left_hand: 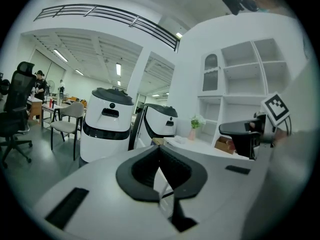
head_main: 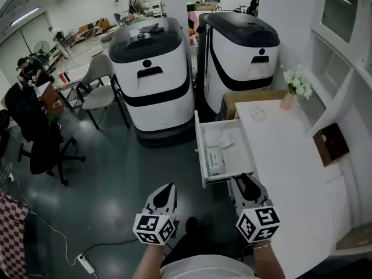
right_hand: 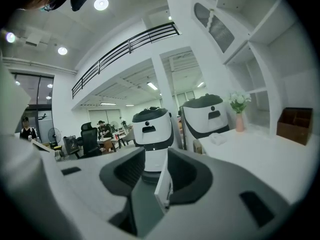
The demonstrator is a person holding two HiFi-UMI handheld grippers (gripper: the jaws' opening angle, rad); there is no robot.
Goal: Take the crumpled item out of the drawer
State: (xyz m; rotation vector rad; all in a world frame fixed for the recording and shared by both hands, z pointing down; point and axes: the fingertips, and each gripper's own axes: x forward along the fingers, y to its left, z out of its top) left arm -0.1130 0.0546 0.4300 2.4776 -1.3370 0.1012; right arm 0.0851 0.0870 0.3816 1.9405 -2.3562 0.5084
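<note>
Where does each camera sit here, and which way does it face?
Head view: on the person's head, looking steeply down at the open drawer and white desk; forearms, left gripper and right gripper show.
Left gripper view: on the left gripper, along its shut jaws toward two white machines; right gripper at right.
Right gripper view: on the right gripper, toward the machines; drawer's edge seen between its open jaws.
Shared: all show the machines and flower vase.

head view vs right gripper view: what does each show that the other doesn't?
Head view only: inside the open drawer, the crumpled item and a white packet; the left gripper. Right gripper view only: the right gripper with jaws apart, nothing gripped; a balcony railing. Both: two white machines, flower vase, brown box.
</note>
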